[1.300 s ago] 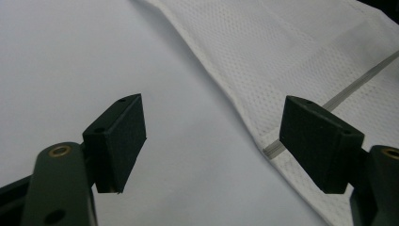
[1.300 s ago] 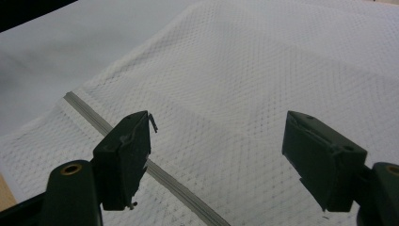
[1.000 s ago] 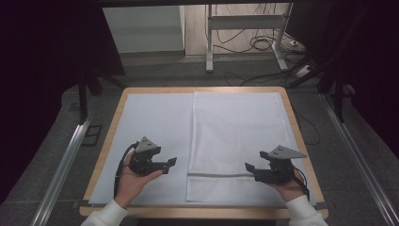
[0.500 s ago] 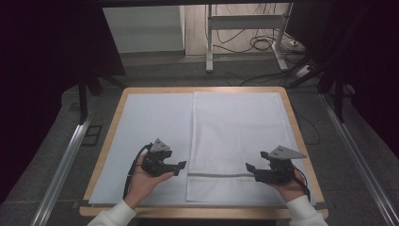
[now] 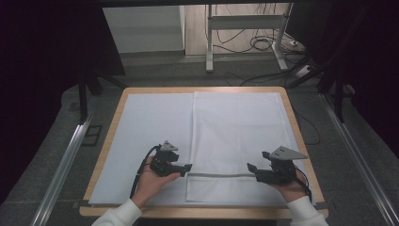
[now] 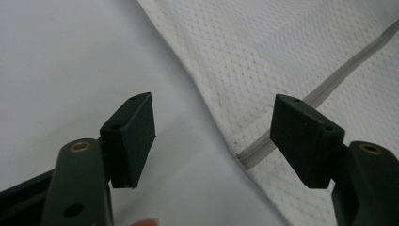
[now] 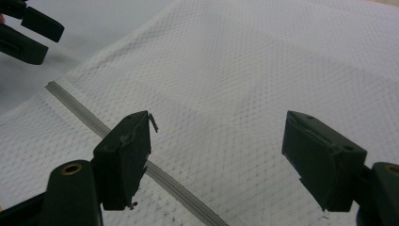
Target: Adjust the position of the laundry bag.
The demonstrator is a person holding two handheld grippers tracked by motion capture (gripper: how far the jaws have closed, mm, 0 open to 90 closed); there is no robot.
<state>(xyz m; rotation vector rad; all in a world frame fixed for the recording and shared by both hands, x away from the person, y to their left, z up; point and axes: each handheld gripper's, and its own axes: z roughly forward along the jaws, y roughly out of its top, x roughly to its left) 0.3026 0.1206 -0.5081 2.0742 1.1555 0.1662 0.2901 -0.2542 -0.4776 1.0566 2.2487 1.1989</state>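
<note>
- White mesh laundry bag (image 5: 237, 141) lies flat on the right half of the table (image 5: 110, 117), long rectangle, far edge near the table's far rim, near edge close to the person.
- Fabric: fine honeycomb mesh, matte, slightly dotted with grey specks near the zip.
- Grey zipper (image 5: 221, 174) runs straight across the bag near its near end; ribbed tape, its end stops at the bag's left edge (image 6: 244, 157).
- Table top: smooth pale sheet inside a light wood border.
- Left gripper (image 5: 184, 167) at the bag's left edge by the zipper end; jaws wide apart, blocky black pads, nothing between them but cloth edge below.
- Right gripper (image 5: 252, 170) over the bag's near right part, above the zipper line; jaws spread wide, holding nothing.
</note>
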